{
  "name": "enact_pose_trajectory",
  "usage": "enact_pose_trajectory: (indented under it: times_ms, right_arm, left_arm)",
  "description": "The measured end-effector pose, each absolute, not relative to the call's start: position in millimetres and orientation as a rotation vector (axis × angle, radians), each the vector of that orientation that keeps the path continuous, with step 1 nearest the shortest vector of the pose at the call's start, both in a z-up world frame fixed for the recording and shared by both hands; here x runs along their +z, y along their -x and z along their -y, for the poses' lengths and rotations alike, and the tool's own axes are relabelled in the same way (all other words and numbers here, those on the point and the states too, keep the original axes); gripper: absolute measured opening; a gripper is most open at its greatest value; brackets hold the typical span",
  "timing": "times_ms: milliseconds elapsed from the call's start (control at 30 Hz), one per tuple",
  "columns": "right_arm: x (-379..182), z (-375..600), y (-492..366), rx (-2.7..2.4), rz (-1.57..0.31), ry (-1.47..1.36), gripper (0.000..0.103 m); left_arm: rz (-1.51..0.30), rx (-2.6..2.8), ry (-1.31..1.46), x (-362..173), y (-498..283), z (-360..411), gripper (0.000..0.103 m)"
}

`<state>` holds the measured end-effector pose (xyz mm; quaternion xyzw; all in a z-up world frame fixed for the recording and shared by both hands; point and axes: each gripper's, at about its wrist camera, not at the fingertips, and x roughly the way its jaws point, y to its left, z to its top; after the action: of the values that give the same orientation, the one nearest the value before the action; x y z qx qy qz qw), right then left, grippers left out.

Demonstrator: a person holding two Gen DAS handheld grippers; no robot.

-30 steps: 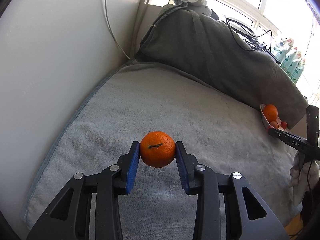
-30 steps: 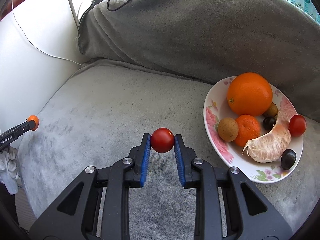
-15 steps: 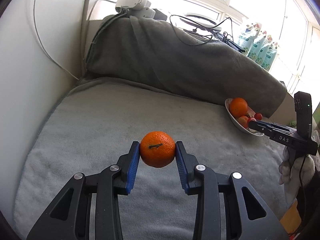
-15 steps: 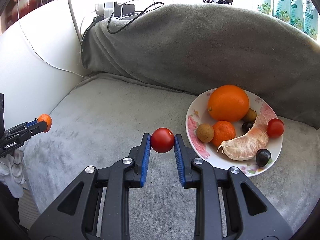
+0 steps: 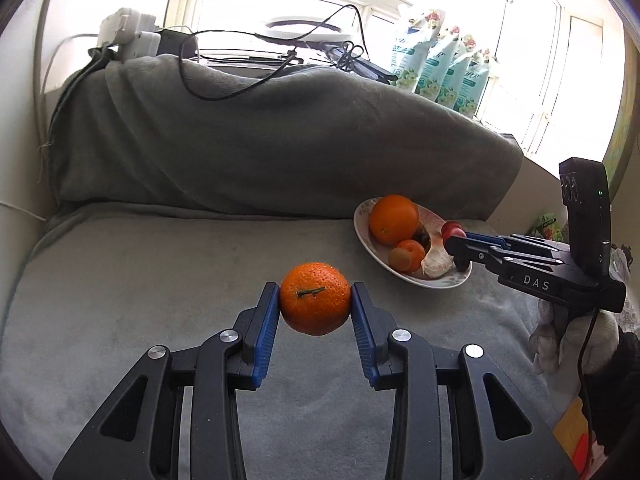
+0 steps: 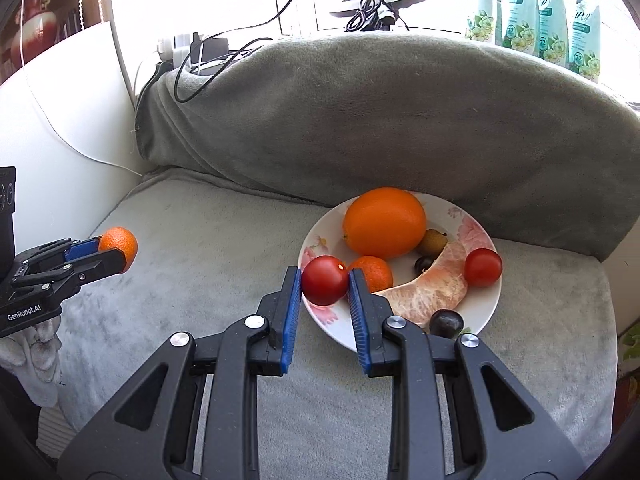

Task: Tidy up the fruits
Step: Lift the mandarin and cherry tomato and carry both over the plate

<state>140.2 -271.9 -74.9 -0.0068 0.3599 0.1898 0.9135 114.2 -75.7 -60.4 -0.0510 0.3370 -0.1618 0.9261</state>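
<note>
My left gripper (image 5: 315,300) is shut on a small mandarin (image 5: 315,298), stem toward the camera, held above the grey towel. In the right wrist view that mandarin (image 6: 119,243) shows at the far left. My right gripper (image 6: 324,286) is shut on a red cherry tomato (image 6: 325,285), over the near left rim of the floral plate (image 6: 476,232). The plate carries a big orange (image 6: 384,222), a small mandarin (image 6: 374,274), a peeled citrus segment (image 6: 432,296), another tomato (image 6: 483,267), dark grapes and a brown fruit. In the left wrist view the plate (image 5: 412,278) lies right of centre, with the right gripper (image 5: 454,236) over it.
A grey blanket roll (image 6: 380,120) runs along the back, close behind the plate. Cables and a power strip (image 5: 128,36) sit on the sill with several green packs (image 6: 536,12). A white wall (image 6: 60,120) borders the left. A white-gloved hand (image 5: 568,332) holds the right gripper.
Both grippers have moved toward the plate with their fruit still gripped. The left one swung right so the plate is nearer; the right one's tomato now hangs over the plate's rim.
</note>
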Motion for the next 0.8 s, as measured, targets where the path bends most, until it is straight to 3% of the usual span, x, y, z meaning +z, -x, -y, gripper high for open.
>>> enact_pose_trajectory:
  times_ms: [800]
  right_arm:
    - [-87, 333, -216, 0.324, -0.771, -0.022, 0.025]
  left_arm:
    - [-0.716, -0.524, 0.007, -69, -183, 196, 0.034]
